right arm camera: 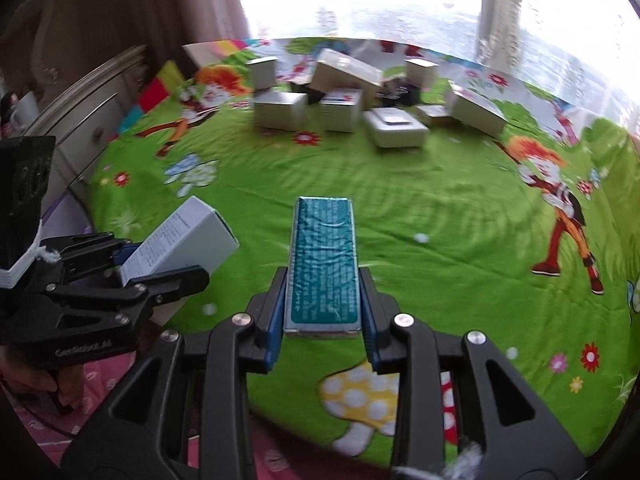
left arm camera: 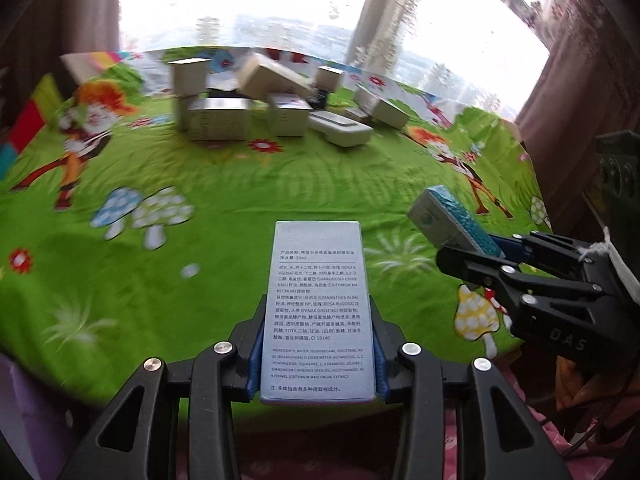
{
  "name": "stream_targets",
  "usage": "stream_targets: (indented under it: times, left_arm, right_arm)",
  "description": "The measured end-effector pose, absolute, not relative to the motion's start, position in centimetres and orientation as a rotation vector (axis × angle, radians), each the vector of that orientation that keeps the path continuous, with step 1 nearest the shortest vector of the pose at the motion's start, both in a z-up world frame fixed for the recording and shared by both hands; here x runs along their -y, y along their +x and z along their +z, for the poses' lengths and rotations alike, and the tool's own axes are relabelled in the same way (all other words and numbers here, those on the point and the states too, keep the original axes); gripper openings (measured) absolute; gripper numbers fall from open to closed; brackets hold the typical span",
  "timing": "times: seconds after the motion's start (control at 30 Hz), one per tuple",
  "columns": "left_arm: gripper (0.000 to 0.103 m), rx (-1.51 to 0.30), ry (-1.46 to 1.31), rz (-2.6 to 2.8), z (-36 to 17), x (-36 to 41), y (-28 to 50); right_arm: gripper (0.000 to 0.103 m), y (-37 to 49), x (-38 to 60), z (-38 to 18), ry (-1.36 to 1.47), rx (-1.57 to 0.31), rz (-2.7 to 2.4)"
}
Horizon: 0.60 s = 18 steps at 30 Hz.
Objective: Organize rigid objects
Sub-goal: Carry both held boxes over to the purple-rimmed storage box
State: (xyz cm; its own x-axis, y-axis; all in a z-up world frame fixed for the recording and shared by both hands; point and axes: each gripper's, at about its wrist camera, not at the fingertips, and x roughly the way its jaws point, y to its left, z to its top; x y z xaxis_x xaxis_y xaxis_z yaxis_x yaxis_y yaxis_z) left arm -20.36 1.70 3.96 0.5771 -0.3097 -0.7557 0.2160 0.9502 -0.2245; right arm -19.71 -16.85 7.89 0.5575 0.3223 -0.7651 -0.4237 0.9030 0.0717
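Note:
My left gripper (left arm camera: 318, 344) is shut on a tall pale blue-grey box (left arm camera: 318, 300) with printed ingredient text, held lengthwise above the green cloth. The same box (right arm camera: 180, 240) and left gripper (right arm camera: 160, 272) show at the left of the right wrist view. My right gripper (right arm camera: 322, 312) is shut on a narrow teal foil-faced box (right arm camera: 324, 264). From the left wrist view that teal box (left arm camera: 452, 220) and right gripper (left arm camera: 472, 256) sit at the right. A pile of several white and cream boxes (left arm camera: 276, 100) lies at the far side of the table; the right wrist view shows this pile (right arm camera: 360, 96) too.
A round table wears a green cartoon cloth (left arm camera: 200, 200) with mushrooms and figures. A flat white case (left arm camera: 340, 128) lies at the pile's front. Bright windows and brown curtains stand behind. A pale dresser (right arm camera: 80, 112) stands left. A hand (right arm camera: 36, 384) holds the left gripper's handle.

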Motion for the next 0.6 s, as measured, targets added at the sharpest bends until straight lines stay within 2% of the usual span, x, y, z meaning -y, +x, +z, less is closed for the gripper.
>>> stream_targets:
  times: [0.37, 0.6]
  left_arm:
    - [0.042, -0.826, -0.227, -0.159, 4.9, -9.2, -24.8]
    - [0.042, -0.779, -0.292, -0.079, 5.1, -12.9, -27.8]
  right_arm:
    - [0.037, -22.8, 11.7, 7.2, -0.205, -0.909, 0.58]
    - [0.037, -24.4, 7.5, 9.0, -0.352, -0.849, 0.656]
